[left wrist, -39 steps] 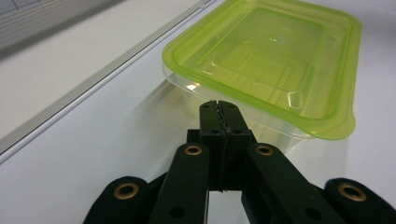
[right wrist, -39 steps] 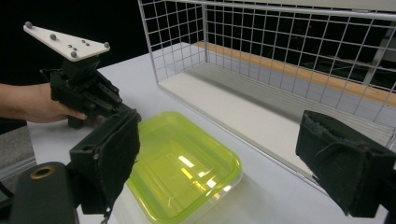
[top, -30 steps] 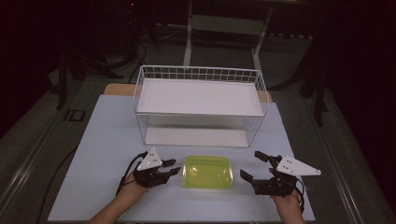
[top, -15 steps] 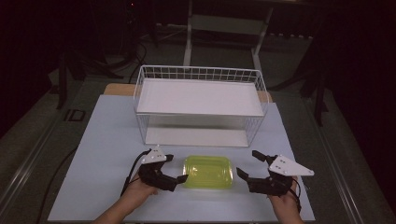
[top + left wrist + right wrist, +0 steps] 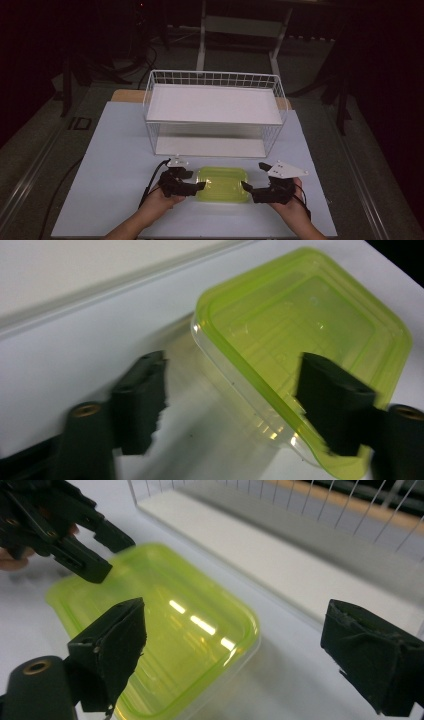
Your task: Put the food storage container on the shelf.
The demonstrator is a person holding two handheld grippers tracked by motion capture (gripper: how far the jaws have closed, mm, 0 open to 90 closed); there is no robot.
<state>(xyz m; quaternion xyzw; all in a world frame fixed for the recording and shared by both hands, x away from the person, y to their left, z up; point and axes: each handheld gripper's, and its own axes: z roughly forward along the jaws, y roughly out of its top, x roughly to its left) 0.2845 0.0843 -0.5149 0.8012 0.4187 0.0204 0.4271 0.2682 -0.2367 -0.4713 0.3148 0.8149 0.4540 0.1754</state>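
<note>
We find the green-lidded box [image 5: 222, 184] just before the wire basket [image 5: 215, 112], left gripper [image 5: 196, 186] and right gripper [image 5: 248, 188] both unclenched at its ends; we judge it light, slick plastic, best gripped under the lid rim.

A clear container with a yellow-green lid [image 5: 305, 335] lies on the white table [image 5: 75, 350], tilted across the upper right of the left gripper view. The left gripper [image 5: 235, 405] straddles its near corner with jaws apart, having just been closing: one black jaw stands over the lid's near edge, the other off to the side above bare table.
</note>
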